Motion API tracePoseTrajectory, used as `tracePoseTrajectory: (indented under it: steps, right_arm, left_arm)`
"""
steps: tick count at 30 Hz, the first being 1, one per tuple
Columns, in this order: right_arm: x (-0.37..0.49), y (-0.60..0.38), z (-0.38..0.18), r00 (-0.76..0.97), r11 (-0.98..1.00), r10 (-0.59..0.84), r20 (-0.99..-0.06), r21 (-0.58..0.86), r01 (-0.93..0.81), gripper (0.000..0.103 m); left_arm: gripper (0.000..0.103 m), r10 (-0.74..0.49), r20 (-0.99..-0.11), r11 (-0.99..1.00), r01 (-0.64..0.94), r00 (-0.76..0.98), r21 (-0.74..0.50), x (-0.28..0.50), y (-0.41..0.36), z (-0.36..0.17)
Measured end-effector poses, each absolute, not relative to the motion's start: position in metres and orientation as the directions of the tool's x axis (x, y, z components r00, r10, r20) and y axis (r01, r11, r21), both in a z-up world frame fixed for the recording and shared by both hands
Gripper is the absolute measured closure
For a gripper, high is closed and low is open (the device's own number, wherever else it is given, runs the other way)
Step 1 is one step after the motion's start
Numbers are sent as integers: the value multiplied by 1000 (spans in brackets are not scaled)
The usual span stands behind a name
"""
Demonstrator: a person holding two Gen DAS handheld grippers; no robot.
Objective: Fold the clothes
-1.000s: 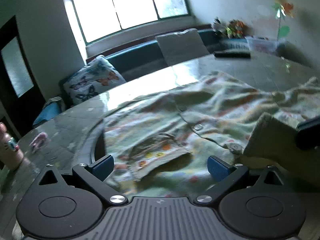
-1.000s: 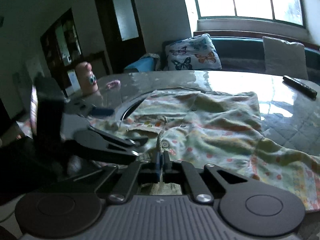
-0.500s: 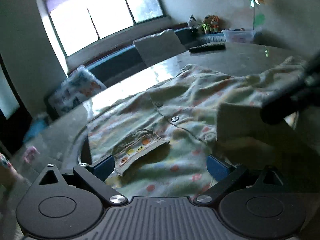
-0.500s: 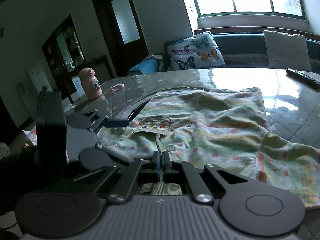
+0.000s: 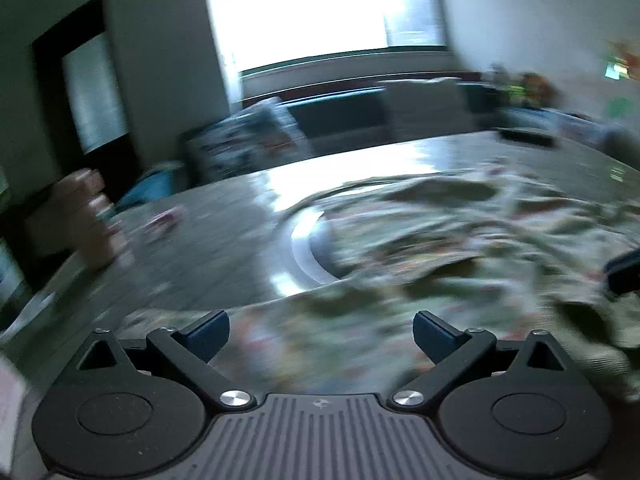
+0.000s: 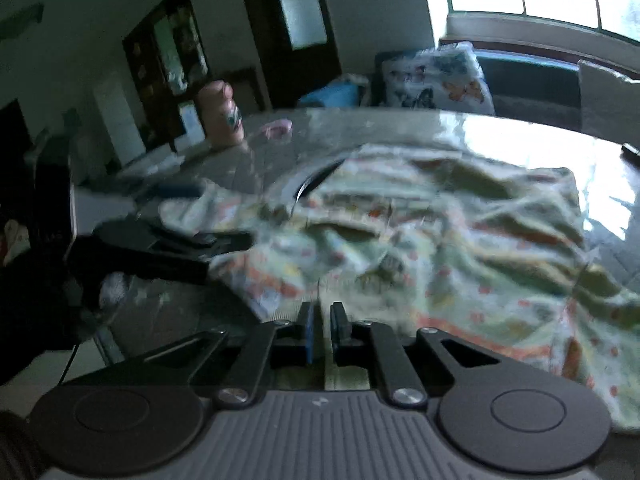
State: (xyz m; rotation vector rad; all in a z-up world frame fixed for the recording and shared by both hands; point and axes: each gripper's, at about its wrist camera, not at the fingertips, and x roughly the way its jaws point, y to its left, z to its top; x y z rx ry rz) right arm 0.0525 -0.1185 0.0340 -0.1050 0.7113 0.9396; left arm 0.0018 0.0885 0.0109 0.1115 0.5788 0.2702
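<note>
Shirt (image 6: 460, 248): pale green, orange-dotted, lying rumpled across the glossy table (image 6: 520, 148), its near hem at the table edge. Right gripper (image 6: 321, 326): jaws opening, a narrow gap between the pads, hem of the shirt just at their tips. Left gripper (image 5: 320, 330): fingers spread wide above the shirt's near edge, nothing pinched; view blurred. Pink figurine (image 6: 220, 114): upright at the table's far left. Butterfly cushion (image 6: 436, 80): on the bench behind.

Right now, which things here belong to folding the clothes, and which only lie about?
For the job: patterned shirt, left gripper, right gripper, jaws opening.

Lying about: pink figurine, small pink item, remote, butterfly cushion.
</note>
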Motion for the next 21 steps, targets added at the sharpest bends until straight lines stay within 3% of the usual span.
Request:
tracePoseTrajectory:
  steps: [5,9,12,14,21]
  right_arm:
    - [68,-118,35,464,663,678,-571,202,-721,79]
    - [75,-105,7,444,677,631,-636,171,-716,80]
    - [68,-101,0,455,665,624,-636,126,-736,75]
    - [65,-99,1,453,658,625,-636,116,-744,65]
    - [63,-95,1,447,648,627,-638,110,-753,58]
  left_arm:
    - [5,425,-540,898,-411,726,154,-13,133,8]
    - [6,520,-551,830,-539,653,144,-21,164,4]
    - [6,553,-566,794,-593,612,135,-25,183,3]
    - [9,557,-582,777,-619,592,112,-23,195,1]
    - [29,506,-640,751,-661,578,-3,-20,223,-7]
